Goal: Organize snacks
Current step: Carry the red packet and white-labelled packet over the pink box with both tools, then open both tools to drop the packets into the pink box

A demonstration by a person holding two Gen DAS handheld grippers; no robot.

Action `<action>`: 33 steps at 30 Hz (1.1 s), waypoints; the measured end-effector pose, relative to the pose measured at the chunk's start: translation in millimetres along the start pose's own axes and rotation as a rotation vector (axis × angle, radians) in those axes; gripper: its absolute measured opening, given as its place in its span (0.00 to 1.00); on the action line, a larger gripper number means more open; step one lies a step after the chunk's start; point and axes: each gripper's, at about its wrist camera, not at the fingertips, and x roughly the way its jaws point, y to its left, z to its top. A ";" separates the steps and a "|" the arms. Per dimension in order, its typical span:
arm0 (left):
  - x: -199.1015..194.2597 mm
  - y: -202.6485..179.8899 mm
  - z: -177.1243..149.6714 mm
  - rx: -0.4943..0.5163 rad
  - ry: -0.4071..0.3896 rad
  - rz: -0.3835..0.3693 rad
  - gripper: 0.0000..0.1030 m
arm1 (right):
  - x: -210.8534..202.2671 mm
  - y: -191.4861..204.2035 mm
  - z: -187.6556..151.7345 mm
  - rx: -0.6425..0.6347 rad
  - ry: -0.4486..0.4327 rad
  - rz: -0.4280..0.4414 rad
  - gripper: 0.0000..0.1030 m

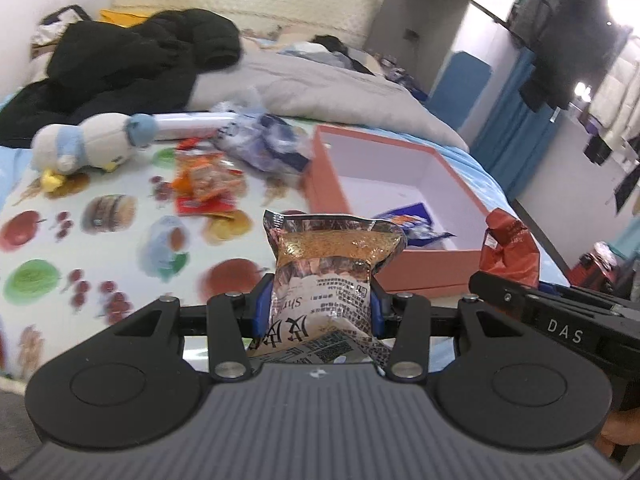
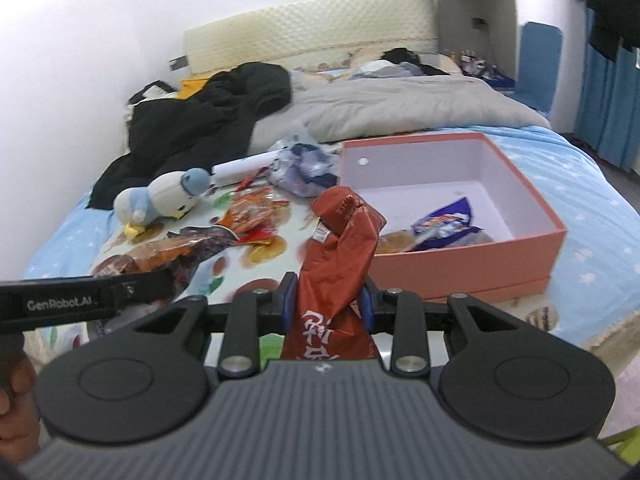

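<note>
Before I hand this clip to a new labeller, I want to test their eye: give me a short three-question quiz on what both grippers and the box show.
1. True or false: the left gripper is shut on a clear snack packet.
2. What is the right gripper holding? A) plush penguin B) red snack packet C) white tube
3. Fill in: the pink box already holds a ____ packet near its front wall.

Key
1. True: the pads press both sides of the packet.
2. B: the red snack packet stands crumpled between the pads; the plush penguin lies on the bed.
3. Blue: the blue packet lies inside.
</note>
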 end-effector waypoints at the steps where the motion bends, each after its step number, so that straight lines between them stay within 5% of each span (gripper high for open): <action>1: 5.0 -5.7 2.0 0.002 0.003 -0.008 0.50 | -0.1 -6.1 1.0 0.011 0.001 -0.009 0.34; 15: 105.2 -57.5 65.7 0.036 0.069 -0.097 0.50 | 38.0 -81.2 46.0 0.074 0.003 -0.104 0.34; 24: 199.6 -73.3 119.6 0.021 0.130 -0.133 0.50 | 107.3 -124.8 78.6 0.095 0.057 -0.136 0.34; 33: 296.9 -90.3 129.8 0.073 0.234 -0.155 0.50 | 172.4 -163.0 85.1 0.130 0.139 -0.176 0.34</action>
